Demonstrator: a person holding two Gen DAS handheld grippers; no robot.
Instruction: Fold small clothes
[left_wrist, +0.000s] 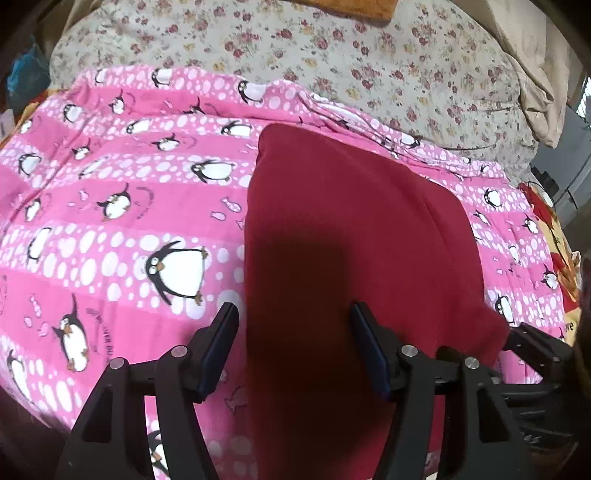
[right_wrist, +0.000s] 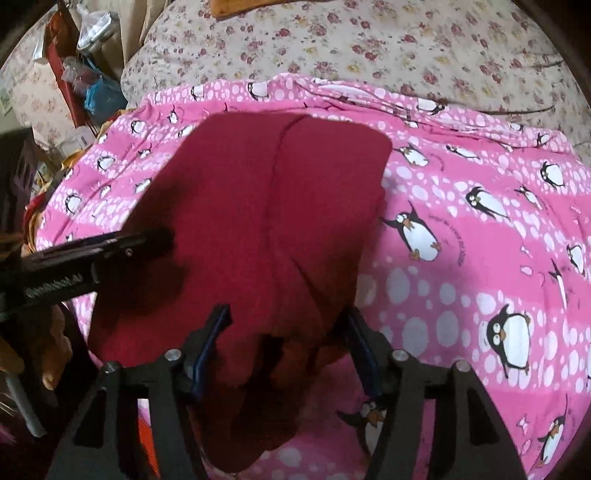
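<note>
Dark red garment (left_wrist: 354, 229) lies on a pink penguin-print sheet (left_wrist: 110, 206), over a floral bedspread (left_wrist: 369, 66). A seam or fold line runs down its middle in the right wrist view. Far part lies flat; near end bunched and rumpled.

Left gripper (left_wrist: 293, 343): jaws apart, straddling the garment's left edge, one finger over the sheet, the other over red cloth. Nothing clamped.

Right gripper (right_wrist: 286, 343): jaws apart, either side of the bunched near end (right_wrist: 273, 354). Whether the fingers touch the cloth or hover just above it, hard to tell; shadow and blur there.

Left tool also enters the right wrist view from the left, over the garment's left side.

Risks, as judged:
- Closing on the rumpled end may catch only a top layer, so the fold drags lopsided.
- Left jaws could pinch the sheet along with the garment, since they span both; lifting would pull the sheet.
- Soft knit likely sags and slips if gripped shallow.
</note>
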